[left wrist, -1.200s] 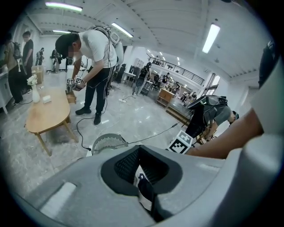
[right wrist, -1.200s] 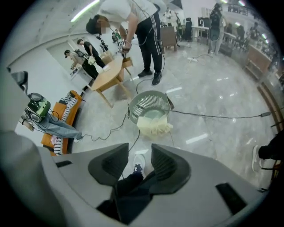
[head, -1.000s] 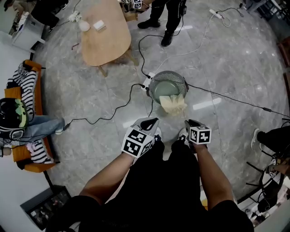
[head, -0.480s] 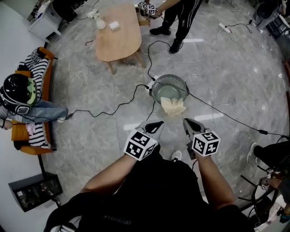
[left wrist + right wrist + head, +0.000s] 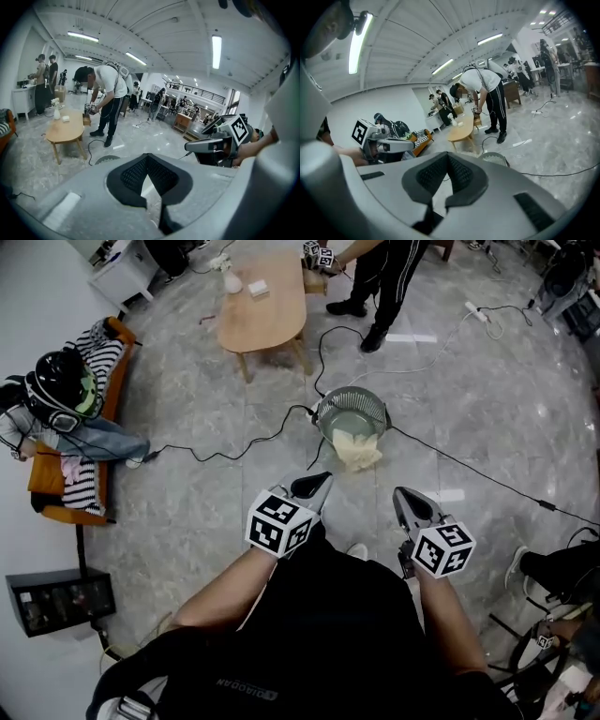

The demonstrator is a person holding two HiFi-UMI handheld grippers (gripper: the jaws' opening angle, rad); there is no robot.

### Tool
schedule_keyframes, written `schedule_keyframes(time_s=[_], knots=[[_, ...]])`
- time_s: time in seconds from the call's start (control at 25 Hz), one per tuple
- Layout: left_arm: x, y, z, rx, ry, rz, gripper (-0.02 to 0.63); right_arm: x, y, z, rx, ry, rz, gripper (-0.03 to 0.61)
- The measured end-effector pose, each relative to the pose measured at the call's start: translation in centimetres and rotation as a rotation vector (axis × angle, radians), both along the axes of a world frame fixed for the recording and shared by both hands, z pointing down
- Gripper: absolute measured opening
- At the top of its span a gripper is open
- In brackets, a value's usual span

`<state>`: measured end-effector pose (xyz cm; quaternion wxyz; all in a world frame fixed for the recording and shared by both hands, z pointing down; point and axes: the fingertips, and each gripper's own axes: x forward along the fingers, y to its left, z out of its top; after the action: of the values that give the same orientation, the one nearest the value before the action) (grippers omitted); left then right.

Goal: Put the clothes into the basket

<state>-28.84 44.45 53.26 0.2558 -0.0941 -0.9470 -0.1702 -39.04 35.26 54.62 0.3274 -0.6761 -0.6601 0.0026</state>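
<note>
Marble floor: cloth (image 5: 357, 450) overhangs basket (image 5: 349, 392) near rim, straight ahead; left tongs (image 5: 314, 486) nearer than right tongs (image 5: 406, 496), both pressed together, empty.

Left tool (image 5: 322, 479): jaws together, nothing between them, aimed forward and slightly down.
Right tool (image 5: 401, 493): jaws together, empty, aimed likewise.
Forearms: left forearm (image 5: 220, 601) and right forearm (image 5: 441, 615) bare, stretched forward, tools side by side, apart.

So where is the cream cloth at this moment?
In the head view the cream cloth hangs over the near rim of the round basket on the floor, near centre, with the wooden table beyond it.
</note>
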Motion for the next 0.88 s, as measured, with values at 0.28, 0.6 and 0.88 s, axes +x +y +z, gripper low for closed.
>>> schedule_keyframes(time_s=[0.28,0.6,0.88], knots=[[0.8,-4.6,-1.7,-0.034,-0.019,-0.035,0.000,0.3,-4.1,0.1,-0.008,-0.006,-0.065,0.014],[1.9,-4.4,-1.6,-0.028,0.012,-0.044,0.000,1.7,-3.4,-1.5,-0.035,0.028,-0.066,0.014],[2.2,-3.5,-1.5,-0.038,0.033,0.036,0.000,3.1,-1.5,-2.3,-0.034,-0.001,-0.035,0.014]])
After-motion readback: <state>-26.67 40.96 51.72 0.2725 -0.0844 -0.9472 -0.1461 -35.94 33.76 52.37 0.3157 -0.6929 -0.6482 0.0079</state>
